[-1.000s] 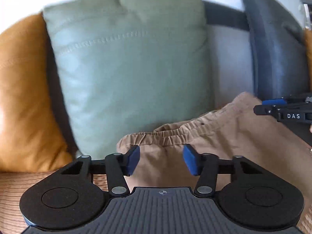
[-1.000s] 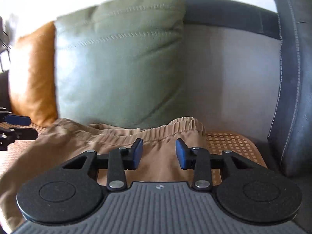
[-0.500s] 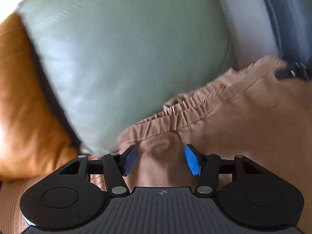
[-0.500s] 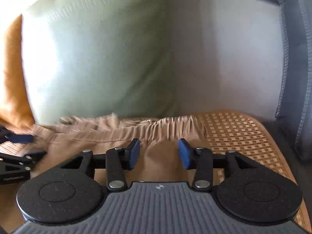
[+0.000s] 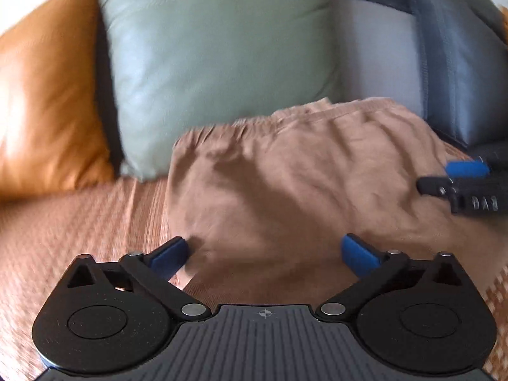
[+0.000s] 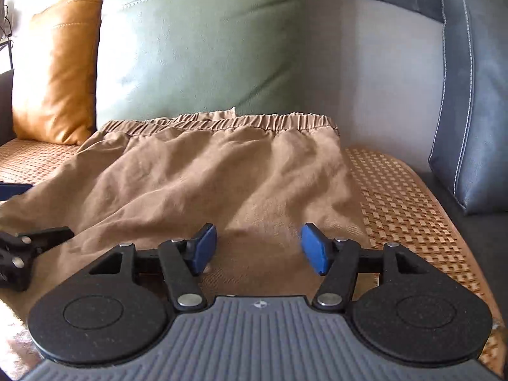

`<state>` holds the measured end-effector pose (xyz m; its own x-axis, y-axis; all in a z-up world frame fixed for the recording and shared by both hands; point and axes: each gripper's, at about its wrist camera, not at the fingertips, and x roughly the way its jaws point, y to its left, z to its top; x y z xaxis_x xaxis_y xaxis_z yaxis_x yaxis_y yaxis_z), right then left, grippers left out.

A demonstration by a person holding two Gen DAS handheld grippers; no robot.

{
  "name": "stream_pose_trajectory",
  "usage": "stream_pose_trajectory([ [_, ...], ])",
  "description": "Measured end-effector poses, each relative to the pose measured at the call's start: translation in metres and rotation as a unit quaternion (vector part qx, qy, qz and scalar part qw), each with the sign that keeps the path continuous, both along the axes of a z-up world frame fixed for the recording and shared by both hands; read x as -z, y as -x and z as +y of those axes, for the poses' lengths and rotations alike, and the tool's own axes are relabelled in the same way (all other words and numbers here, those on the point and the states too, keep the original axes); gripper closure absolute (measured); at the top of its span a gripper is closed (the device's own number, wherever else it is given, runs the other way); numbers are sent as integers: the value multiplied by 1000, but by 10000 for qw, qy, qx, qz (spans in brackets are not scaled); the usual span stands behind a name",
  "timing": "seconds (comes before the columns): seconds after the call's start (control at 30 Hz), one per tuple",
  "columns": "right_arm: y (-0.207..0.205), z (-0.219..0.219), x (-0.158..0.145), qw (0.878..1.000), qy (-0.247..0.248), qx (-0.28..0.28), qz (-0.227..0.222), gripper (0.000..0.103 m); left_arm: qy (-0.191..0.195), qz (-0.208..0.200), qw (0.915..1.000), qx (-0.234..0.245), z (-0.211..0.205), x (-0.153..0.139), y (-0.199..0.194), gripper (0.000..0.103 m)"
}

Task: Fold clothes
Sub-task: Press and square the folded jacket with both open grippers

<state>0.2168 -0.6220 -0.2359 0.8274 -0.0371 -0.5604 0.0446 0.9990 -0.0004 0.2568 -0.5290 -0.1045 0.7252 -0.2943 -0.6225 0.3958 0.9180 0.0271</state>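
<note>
Both the left gripper [image 5: 265, 250] and right gripper [image 6: 258, 247] spread wider, releasing the brown trousers [image 6: 222, 171] just laid flat on the sofa mat [image 6: 406, 197]

A woven rattan mat [image 6: 403, 197] covers the sofa seat, with tan trousers [image 6: 222, 171] spread flat on it and cushions [image 6: 197, 47] behind.

Grey sofa [image 6: 365, 63], green cushion [image 6: 197, 47], orange cushion [image 6: 54, 73], woven mat [image 6: 403, 197]
</note>
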Motion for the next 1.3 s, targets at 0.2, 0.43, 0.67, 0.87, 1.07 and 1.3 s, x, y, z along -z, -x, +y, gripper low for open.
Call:
stream_pose_trajectory([
  [0.2,12,-7,-27,9994,-262,120,-196,38,217,36,9996,-166,18,-42,33,8],
  [0.43,90,3,-23,9992,-179,207,-300,27,-156,-672,9973,240,-3,-23,107,2],
  [0.67,95,0,-1,9973,-498,333,-423,27,-1039,-893,9886,625,-30,17,115,0],
  [0.87,93,-2,8,9975,-550,268,-355,27,-772,-689,9924,659,-25,17,108,0],
  [1.07,90,-2,7,9970,-631,336,-307,27,-1039,-594,9905,683,-31,12,108,0],
  [1.3,104,1,-44,9930,-1112,381,-125,3,-533,67,9984,-183,4,-56,112,0],
])
